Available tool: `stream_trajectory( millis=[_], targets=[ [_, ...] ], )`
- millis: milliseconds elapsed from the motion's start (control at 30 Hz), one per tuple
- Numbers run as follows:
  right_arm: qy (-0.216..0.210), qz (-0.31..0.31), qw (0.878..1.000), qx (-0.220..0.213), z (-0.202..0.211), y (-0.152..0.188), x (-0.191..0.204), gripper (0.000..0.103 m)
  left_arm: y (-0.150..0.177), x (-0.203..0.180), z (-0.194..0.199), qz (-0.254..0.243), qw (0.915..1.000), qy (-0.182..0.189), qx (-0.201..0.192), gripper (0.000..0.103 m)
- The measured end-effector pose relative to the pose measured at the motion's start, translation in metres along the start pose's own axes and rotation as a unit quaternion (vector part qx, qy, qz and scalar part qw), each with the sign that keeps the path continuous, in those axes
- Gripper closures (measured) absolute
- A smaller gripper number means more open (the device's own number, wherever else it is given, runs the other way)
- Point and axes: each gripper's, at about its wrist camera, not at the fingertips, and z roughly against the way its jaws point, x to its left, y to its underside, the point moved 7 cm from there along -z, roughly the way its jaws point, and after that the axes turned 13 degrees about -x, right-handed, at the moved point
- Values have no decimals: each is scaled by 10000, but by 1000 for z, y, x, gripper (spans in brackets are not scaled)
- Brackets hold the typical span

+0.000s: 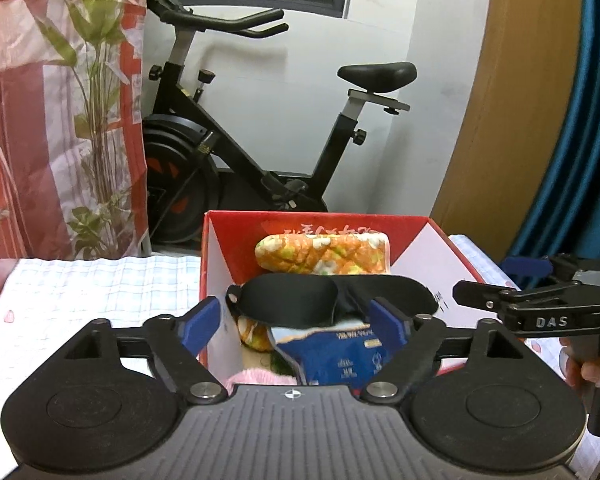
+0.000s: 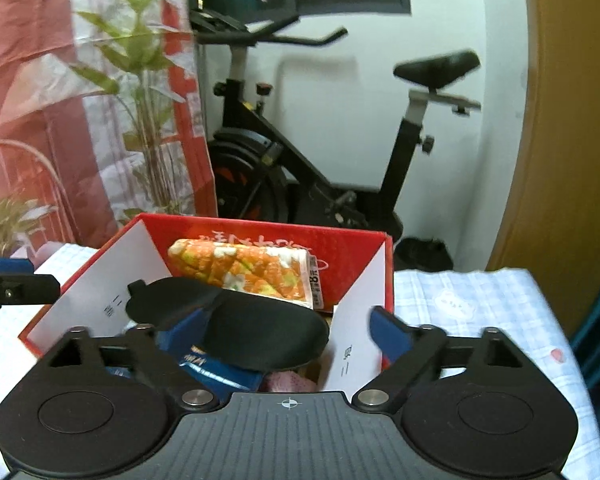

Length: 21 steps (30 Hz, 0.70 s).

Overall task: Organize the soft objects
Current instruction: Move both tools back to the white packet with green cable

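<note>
An open red box (image 1: 324, 216) (image 2: 260, 224) stands on a checked cloth. Inside lie an orange floral folded cloth (image 1: 324, 254) (image 2: 244, 268), a blue pack (image 1: 340, 360) (image 2: 220, 372) and something pink and fluffy (image 1: 256, 378) (image 2: 288, 382). A black eye mask (image 1: 332, 296) (image 2: 240, 320) lies across the top of these. My left gripper (image 1: 296, 326) is open, its blue pads either side of the mask and not pressing it. My right gripper (image 2: 284, 332) (image 1: 500, 280) is open too. In the right wrist view the mask's left lobe hides that gripper's left fingertip; I cannot tell whether they touch.
The checked cloth (image 1: 80, 300) (image 2: 480, 312) covers the table around the box. Behind it stand an exercise bike (image 1: 260, 140) (image 2: 320, 152) against a white wall and a red plant-print curtain (image 1: 60, 100). A wooden panel (image 1: 512, 100) and blue drape (image 1: 580, 140) are at the right. A hand (image 1: 592, 372) holds the right gripper's handle.
</note>
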Motion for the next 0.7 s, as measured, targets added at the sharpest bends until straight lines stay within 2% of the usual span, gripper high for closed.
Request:
stream_trajectory(
  millis=[33,300,467,700],
  targets=[
    [-11,53,10000,-74,7,0,3,1,1,-1,5,-1,10000,6,-7,13],
    [-242,-85,9992,-296,57,14,23,0,33,-14,48,37,9995,273,160,13],
    [-375,-101,9989,-275,90,46,33,0,72,-17,63,250,9980,359,465,14],
    [-460,-173,9988,83,122,105,43,1,119,-12,79,675,9950,228,705,19]
  ],
)
